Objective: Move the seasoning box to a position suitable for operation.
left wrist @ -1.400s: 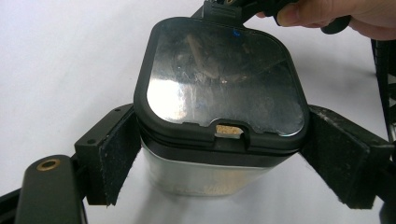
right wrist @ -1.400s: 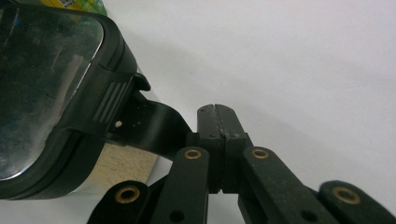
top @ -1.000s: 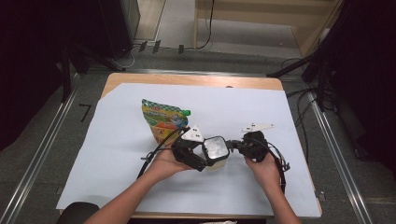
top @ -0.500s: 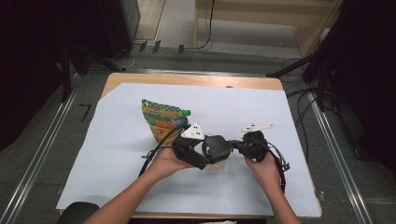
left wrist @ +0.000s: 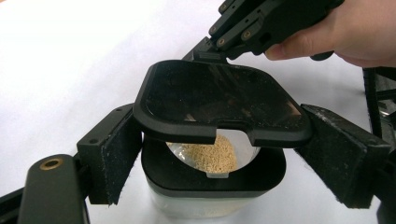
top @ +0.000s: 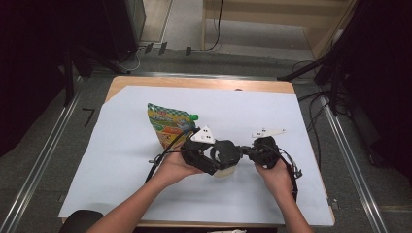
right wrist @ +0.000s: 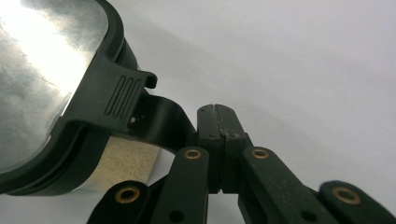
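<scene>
We take the container (left wrist: pixel 212 186) as our landmark: a small clear-walled tub with a black rim, standing on the white-covered tabletop (top: pixel 121 160) near its front edge, between the two hands. It holds pale granules (left wrist: pixel 210 154), visible through an inner opening.

The left hand-held gripper (left wrist: pixel 219 154) straddles the container. Its jaws have just been closing, with the container between them. In the left gripper view the left pad sits at the container's wall, while the right pad stands just off it, so we judge the grip not yet made. We read this placement as a brace to keep the tub from sliding or tipping while the lid is worked.

The right hand-held gripper (right wrist: pixel 217 135) is clenched. Its jaws meet at the hinge side of the black lid (left wrist: pixel 219 102), apparently pinching the lid's tab; the tab itself is hidden behind the jaws. The lid is tilted up above the rim, front edge raised, leaving the opening exposed. We judge this hold is chosen to swing the lid on its hinge.

A printed refill pouch (top: pixel 167 124) with a green cap lies behind the container, to its left, near but apart.
</scene>
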Demonstrator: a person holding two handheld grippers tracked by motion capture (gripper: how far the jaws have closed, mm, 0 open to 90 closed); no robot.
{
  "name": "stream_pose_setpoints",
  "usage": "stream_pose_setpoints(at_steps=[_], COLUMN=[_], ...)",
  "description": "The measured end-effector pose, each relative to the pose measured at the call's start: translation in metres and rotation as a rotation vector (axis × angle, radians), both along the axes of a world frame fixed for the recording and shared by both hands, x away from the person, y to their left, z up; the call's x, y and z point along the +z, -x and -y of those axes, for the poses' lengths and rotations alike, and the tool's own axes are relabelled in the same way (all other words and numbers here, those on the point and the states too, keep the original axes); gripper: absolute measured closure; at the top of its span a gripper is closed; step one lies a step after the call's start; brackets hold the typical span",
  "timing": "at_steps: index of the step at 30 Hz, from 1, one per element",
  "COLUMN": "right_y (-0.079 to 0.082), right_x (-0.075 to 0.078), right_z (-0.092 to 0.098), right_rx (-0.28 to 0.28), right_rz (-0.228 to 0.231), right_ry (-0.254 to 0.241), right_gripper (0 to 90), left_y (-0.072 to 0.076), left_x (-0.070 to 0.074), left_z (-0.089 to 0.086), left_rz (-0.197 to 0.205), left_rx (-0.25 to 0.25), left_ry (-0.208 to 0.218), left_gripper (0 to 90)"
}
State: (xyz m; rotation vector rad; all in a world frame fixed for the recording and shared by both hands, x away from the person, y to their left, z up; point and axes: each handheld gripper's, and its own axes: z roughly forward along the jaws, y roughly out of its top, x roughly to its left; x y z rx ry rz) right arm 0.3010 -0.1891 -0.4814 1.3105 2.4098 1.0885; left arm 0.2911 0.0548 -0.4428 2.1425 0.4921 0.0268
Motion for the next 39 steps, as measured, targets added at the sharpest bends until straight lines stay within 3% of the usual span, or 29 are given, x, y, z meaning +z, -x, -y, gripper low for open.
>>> stream_pose_setpoints(at_steps=[1, 2, 6, 7, 13, 19, 23, 39], right_y=[0.000, 0.000, 0.002, 0.002, 0.003, 0.009, 0.016, 0.024], right_x=[0.000, 0.000, 0.000, 0.000, 0.001, 0.003, 0.006, 0.010], right_z=[0.000, 0.000, -0.003, -0.002, -0.002, -0.001, 0.003, 0.005], right_rx=[0.006, 0.006, 0.014, 0.014, 0.017, 0.014, 0.013, 0.011], right_rz=[-0.001, -0.001, 0.005, 0.001, -0.002, -0.005, -0.007, -0.010], right_ry=[-0.007, -0.007, 0.004, -0.005, -0.003, -0.028, -0.047, -0.064], right_gripper=[90.0, 90.0, 90.0, 90.0, 90.0, 90.0, 90.0, 90.0], left_y=[0.000, 0.000, 0.002, 0.003, -0.001, -0.002, -0.001, -0.013], left_x=[0.005, 0.005, 0.011, 0.014, 0.026, 0.035, 0.038, 0.042], left_z=[-0.003, -0.003, 0.002, 0.003, 0.009, 0.015, 0.019, 0.047], left_rz=[-0.042, -0.042, -0.006, -0.012, -0.053, -0.080, -0.077, -0.106], left_rx=[0.002, 0.002, -0.018, -0.030, -0.068, -0.105, -0.114, -0.164], left_ry=[0.087, 0.087, 0.036, 0.015, -0.010, -0.012, -0.007, -0.013], left_gripper=[42.2, 41.6, 41.2, 44.7, 55.8, 68.0, 72.0, 74.2])
